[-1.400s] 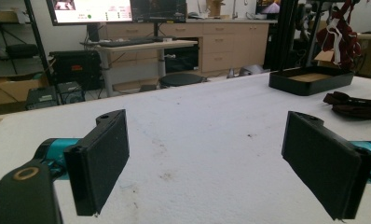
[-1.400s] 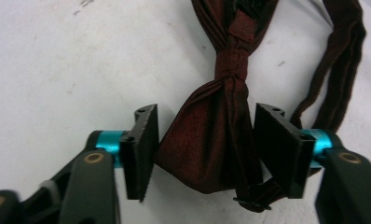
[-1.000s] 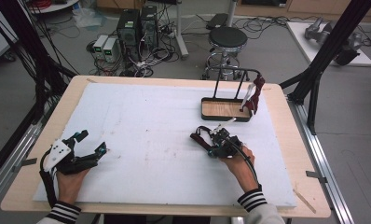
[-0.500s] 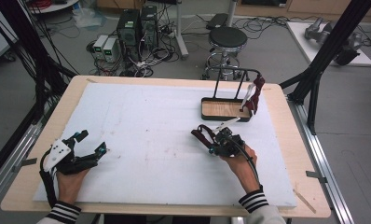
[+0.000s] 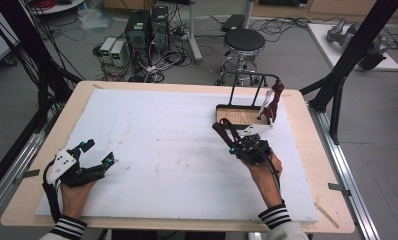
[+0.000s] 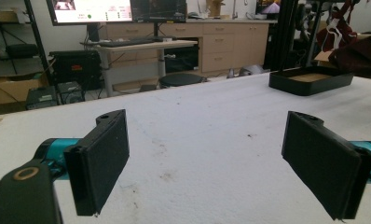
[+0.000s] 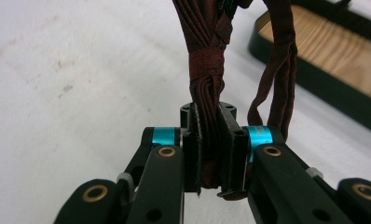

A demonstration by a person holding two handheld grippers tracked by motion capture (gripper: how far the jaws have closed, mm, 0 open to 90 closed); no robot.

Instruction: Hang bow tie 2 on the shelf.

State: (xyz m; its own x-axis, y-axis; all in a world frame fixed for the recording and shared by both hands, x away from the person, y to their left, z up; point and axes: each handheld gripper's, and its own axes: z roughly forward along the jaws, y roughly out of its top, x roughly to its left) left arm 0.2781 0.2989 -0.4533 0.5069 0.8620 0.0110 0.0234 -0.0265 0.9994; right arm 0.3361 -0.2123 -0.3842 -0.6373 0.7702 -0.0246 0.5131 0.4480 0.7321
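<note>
My right gripper (image 7: 214,154) is shut on a dark red bundle of pleated cloth (image 7: 207,70) tied with a band, and a loose strap loops down beside it. From above, the right gripper (image 5: 233,148) holds that bundle (image 5: 224,132) just above the white mat, close to the front of a black tray with a wooden floor (image 5: 237,116). At the mat's near left my left gripper (image 5: 98,152) rests open, nothing between its pads (image 6: 104,163).
A black wire frame (image 5: 252,77) rises from the tray, and a dark red and white piece (image 5: 273,102) hangs from its right side. The white mat (image 5: 162,150) covers a wooden table. A stool (image 5: 244,42) and computers stand on the floor beyond.
My right hand has lifted the dark red bundle a little and carried it slightly toward the tray. The left gripper has stayed where it was.
</note>
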